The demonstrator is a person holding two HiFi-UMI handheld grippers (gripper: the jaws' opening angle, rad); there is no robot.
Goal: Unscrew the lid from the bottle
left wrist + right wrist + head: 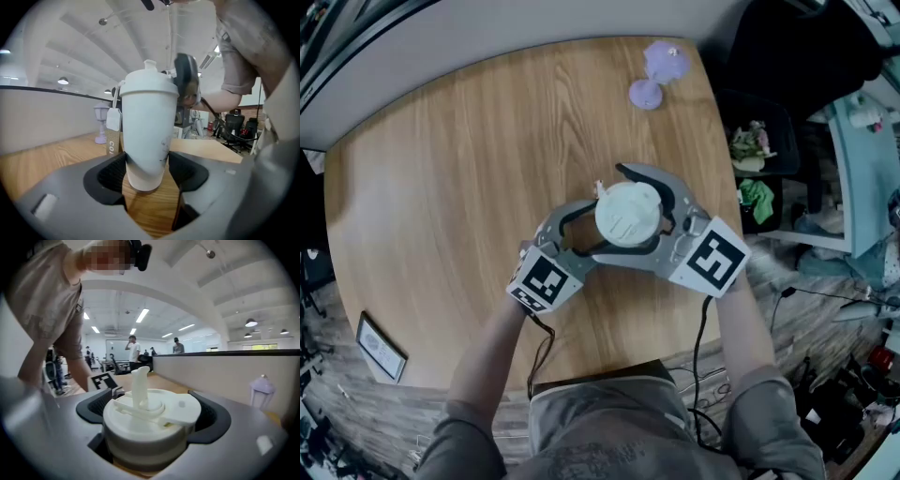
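Note:
A white bottle [147, 126] stands upright on the round wooden table [441, 187], near its front edge. Its white lid [628, 214] has a flip spout and a strap [140, 385]. My left gripper [147, 171] is low on the bottle's body, its two dark pads pressed against the sides just above the base. My right gripper [151, 413] is higher, its pads closed on the lid's rim from both sides. In the head view the left gripper [602, 225] and the right gripper [642, 211] meet around the bottle, and the lid hides the body.
A small purple lamp-shaped ornament [661, 70] stands at the table's far right edge. A brown packet with a white tag [112, 136] sits just behind the bottle. A black bin [759, 159] stands on the floor to the right, and a framed picture [380, 345] lies at the lower left.

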